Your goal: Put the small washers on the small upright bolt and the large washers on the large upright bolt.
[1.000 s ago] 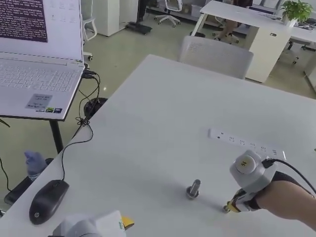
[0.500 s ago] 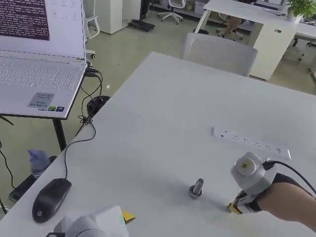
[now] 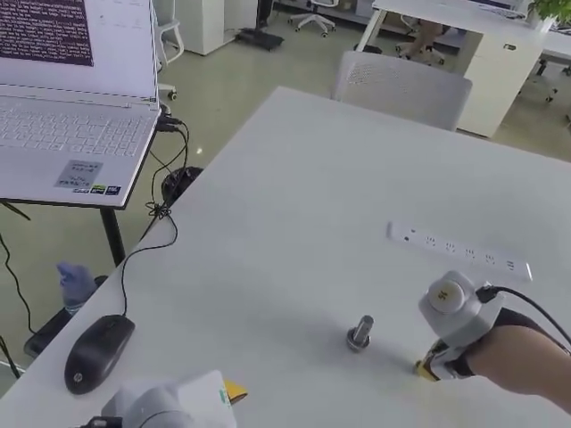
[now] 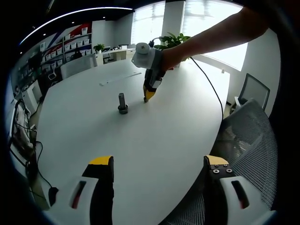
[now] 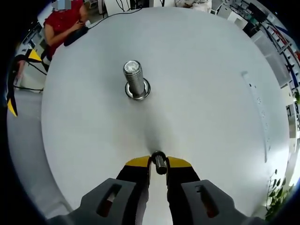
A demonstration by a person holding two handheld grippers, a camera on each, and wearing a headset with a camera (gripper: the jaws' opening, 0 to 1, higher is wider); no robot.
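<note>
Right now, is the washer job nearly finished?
Probably not. Done: maybe one ring at the foot of the upright bolt, but it could be the bolt's own head. In hand: the right gripper is shut on a small metal piece down at the table; the left gripper is open. Left: apparently most of it.

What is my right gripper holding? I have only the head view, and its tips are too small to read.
Observer: The right gripper view shows the right gripper shut on a small dark metal piece; washer or bolt, I cannot tell.
Operator: And the other one?
Observer: The left gripper view shows the left gripper open, nothing between its jaws.
Operator: Anything stacked yet?
Observer: In the right gripper view the upright bolt has a ring at its foot; its own head or a washer, unclear.
</note>
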